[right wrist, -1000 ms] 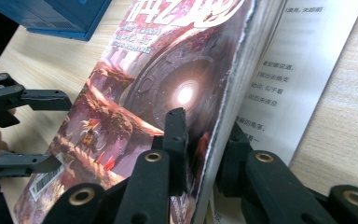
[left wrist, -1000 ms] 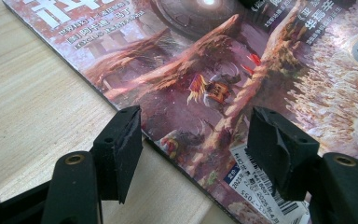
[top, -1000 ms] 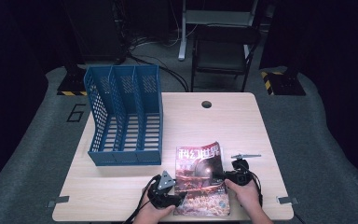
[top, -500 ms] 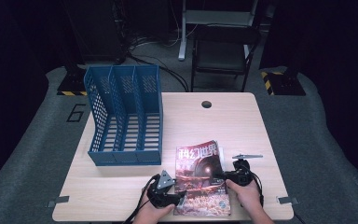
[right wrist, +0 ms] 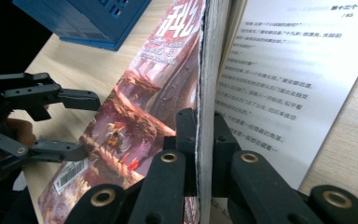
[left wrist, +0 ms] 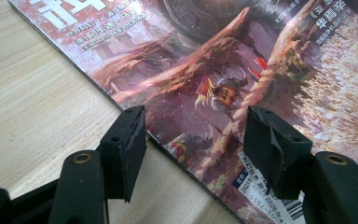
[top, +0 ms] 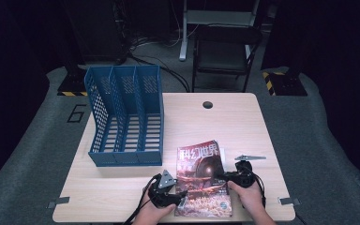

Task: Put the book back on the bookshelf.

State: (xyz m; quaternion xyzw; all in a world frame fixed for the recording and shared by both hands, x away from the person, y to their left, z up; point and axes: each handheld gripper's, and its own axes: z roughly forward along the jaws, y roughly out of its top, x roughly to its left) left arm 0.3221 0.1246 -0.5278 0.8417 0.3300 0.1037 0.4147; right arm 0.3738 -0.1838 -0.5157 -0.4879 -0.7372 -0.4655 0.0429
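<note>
My right hand-held gripper (right wrist: 198, 154) pinches magazine (top: 201, 178) cover sheaf | left hand-held gripper (left wrist: 193, 154) agape astride near edge | limp, glossy, light; hold by spine

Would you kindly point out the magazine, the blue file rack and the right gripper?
magazine (top: 201, 176), high view, cover centre.
blue file rack (top: 126, 115), high view, middle divider.
right gripper (right wrist: 204, 140), right gripper view, between fingertips.

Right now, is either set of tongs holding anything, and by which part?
The right tongs grip the magazine by its page edge, lifting the cover side. The left tongs are open astride its spine edge, holding nothing.
</note>
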